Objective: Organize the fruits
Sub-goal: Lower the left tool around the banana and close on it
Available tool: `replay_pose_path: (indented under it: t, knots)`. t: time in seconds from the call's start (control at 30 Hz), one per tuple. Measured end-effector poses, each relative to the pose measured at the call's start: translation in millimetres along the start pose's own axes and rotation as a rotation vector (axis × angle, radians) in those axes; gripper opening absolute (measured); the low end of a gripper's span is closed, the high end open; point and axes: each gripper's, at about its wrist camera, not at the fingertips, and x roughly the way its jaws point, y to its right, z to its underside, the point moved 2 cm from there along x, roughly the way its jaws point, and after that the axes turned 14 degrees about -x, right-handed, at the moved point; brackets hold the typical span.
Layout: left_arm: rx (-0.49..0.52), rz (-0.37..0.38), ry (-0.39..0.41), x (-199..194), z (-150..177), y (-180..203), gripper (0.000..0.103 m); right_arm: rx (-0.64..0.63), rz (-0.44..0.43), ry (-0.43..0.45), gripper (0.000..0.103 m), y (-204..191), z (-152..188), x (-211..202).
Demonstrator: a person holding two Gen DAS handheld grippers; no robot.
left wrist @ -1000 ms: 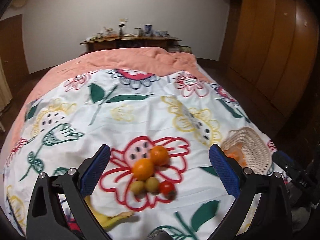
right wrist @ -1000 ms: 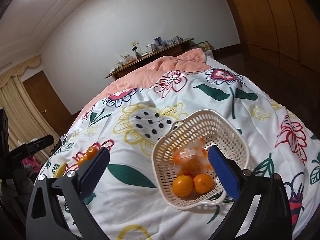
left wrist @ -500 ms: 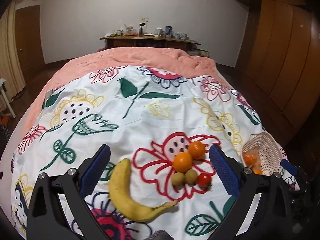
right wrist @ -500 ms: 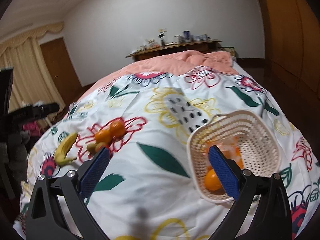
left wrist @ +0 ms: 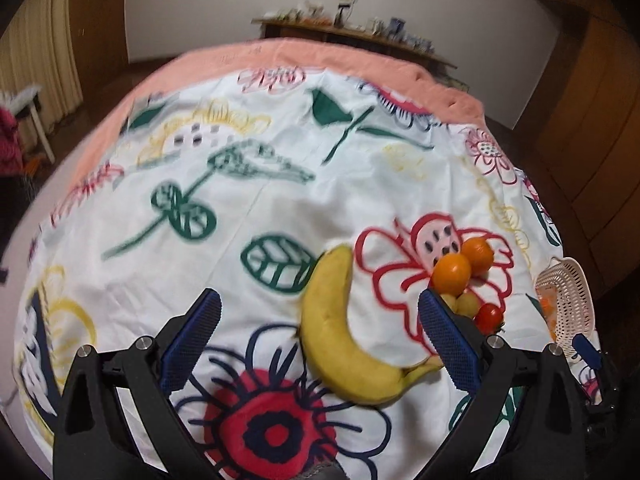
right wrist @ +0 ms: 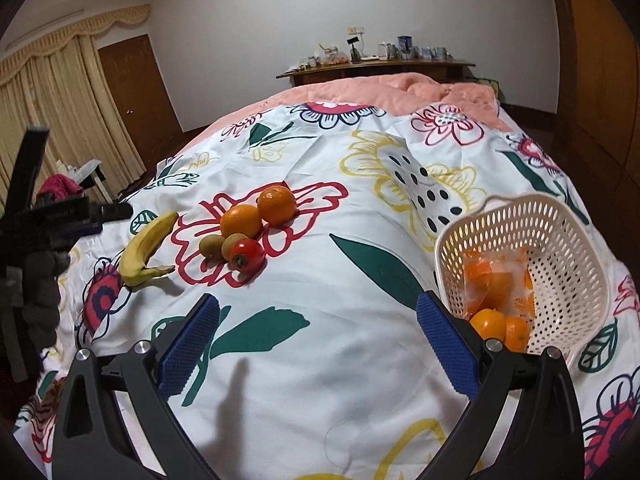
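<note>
A yellow banana (left wrist: 340,332) (right wrist: 146,246) lies on the flowered bedspread, between the open fingers of my left gripper (left wrist: 320,340), which hovers above it. To its right sit two oranges (left wrist: 454,272) (right wrist: 242,220), two kiwis (right wrist: 212,246) and a red tomato (left wrist: 489,315) (right wrist: 247,255) in a cluster. A cream basket (right wrist: 560,232) (left wrist: 572,300) at the bed's right side holds a bag of oranges (right wrist: 500,280) and two loose oranges (right wrist: 490,322). My right gripper (right wrist: 318,344) is open above bare bedspread, left of the basket.
The bedspread (right wrist: 360,264) covers a bed with a peach blanket (right wrist: 400,88) at the far end. A wooden shelf with cups and jars (right wrist: 380,60) stands beyond it. Wooden wardrobes (left wrist: 592,120) line the right side, curtains (right wrist: 48,112) the left.
Both wrist views have swung left. The banana now sits between my left fingers and the fruit cluster has slid right. The basket has moved to the right edge of my right view.
</note>
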Motion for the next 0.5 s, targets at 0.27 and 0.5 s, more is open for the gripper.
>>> replay_pose_path:
  t: [0.27, 0.5]
  knots:
    - [-0.068, 0.054, -0.105, 14.1, 9.4, -6.4, 0.100, 0.017, -0.007, -0.002, 0.098, 2.4, 0.7, 2.1]
    - [-0.141, 0.089, -0.172, 23.7, 12.1, -13.9, 0.099, 0.048, -0.017, -0.003, 0.098, 6.9, 2.5, 4.7]
